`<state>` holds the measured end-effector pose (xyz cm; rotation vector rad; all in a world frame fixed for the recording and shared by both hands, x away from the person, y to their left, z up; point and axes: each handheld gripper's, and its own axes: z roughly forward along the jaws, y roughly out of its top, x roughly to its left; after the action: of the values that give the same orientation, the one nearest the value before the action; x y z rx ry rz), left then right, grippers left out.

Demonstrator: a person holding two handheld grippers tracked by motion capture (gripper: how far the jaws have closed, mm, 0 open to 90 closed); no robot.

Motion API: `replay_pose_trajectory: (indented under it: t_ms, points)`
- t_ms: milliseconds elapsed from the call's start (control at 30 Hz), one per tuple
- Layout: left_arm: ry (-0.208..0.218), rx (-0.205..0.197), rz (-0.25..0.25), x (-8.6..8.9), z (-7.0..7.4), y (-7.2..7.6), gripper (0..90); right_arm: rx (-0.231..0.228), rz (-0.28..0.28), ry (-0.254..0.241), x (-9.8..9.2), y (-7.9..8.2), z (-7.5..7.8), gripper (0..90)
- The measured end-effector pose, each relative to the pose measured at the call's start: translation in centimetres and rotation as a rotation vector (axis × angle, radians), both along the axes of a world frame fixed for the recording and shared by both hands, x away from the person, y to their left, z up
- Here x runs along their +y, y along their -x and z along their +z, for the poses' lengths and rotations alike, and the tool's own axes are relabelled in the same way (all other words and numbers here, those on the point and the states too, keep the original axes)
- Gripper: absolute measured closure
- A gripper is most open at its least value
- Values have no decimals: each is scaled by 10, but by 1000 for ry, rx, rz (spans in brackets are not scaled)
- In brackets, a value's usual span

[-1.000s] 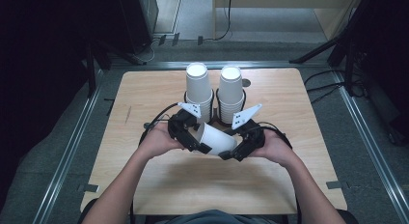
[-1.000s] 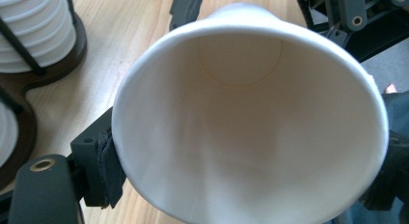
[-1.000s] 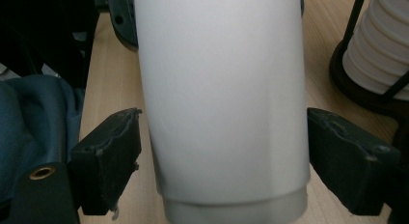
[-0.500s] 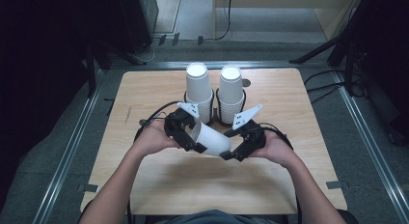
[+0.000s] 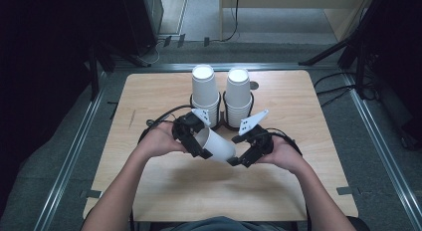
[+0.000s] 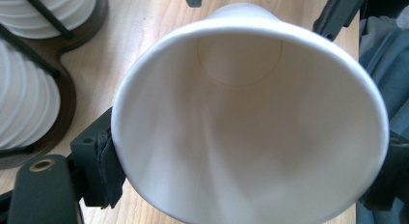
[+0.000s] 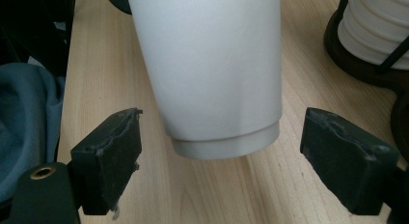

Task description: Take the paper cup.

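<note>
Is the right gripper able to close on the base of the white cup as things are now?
Probably yes: the right gripper stands open, and the cup base hangs between its pads with nothing between.

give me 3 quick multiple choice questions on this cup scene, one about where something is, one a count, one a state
1. Where are the cup stacks?
A) beyond the grippers
B) at the near table edge
C) on the floor

2. How many stacks stand in the holder?
A) one
B) two
C) four

3. How is the right gripper?
A) shut on the cup
B) open, jaws clear of the cup's base
C) shut on nothing

Key: 1 A, they stand past both hands; 2 B, two stacks side by side; 3 B, gaps show either side of the paper cup, whose rim the left gripper clamps.
</note>
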<state>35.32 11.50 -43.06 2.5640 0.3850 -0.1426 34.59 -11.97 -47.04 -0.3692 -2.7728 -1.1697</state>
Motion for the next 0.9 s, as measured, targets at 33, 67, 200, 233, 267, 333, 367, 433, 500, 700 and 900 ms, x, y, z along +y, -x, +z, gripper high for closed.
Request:
replay_pose_trajectory:
  t_ms: [33,67,200,233,267,333,367,433,500,700,900]
  points:
    - [-3,0,0,-1,-1,0,123,0,0,0,0,0,-1,149]
    - [-10,1,-7,-2,-1,-1,123,-1,-3,4,0,0,-1,150]
    - [-38,-7,-15,-7,-4,-2,123,-1,-3,11,0,0,-3,150]
    - [-45,-11,-17,-9,-5,-2,123,1,-5,13,0,0,-4,150]
    - [-55,-15,-19,-11,-6,-2,123,0,-8,16,0,0,-4,150]
    - [-62,-19,-18,-13,-6,-2,123,-1,-8,19,0,-1,-5,151]
    - [-74,-24,-16,-15,-7,-2,123,-4,-8,22,0,-1,-6,151]
    - [-84,-18,-21,-21,-9,-3,123,-15,-8,34,2,-1,-8,151]
    - [-96,-14,-33,-25,-11,-3,123,-12,-8,45,3,-1,-9,151]
    - [-120,-2,-50,-37,-16,-3,122,-16,-1,62,7,-1,-13,152]
    - [-127,6,-57,-43,-17,-1,119,-16,23,78,14,1,-17,156]
